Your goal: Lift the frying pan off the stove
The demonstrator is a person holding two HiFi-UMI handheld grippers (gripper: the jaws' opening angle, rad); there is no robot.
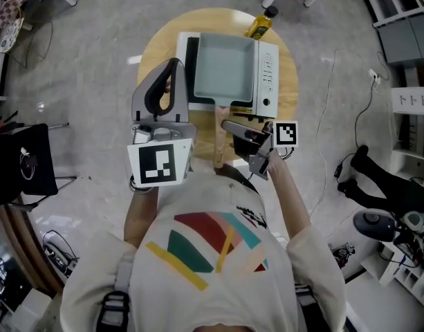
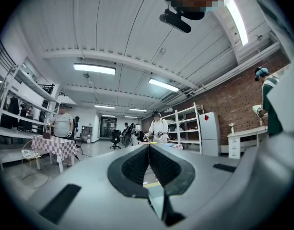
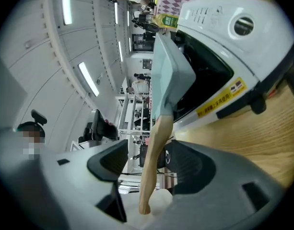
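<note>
Wooden pan handle [image 3: 161,123] between spread right gripper [image 3: 147,160] | left gripper [image 2: 148,151] raised, jaws together

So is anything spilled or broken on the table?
Nothing stands out. The square pale-green frying pan sits on the white stove, its wooden handle runs between the right gripper's open jaws, and the yellow bottle stands upright.

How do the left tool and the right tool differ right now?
The left tool is shut on nothing; the right tool is open, its jaws either side of the wooden handle of the frying pan. The left tool points out into the room, the right tool at the stove. Both are hand-held.
</note>
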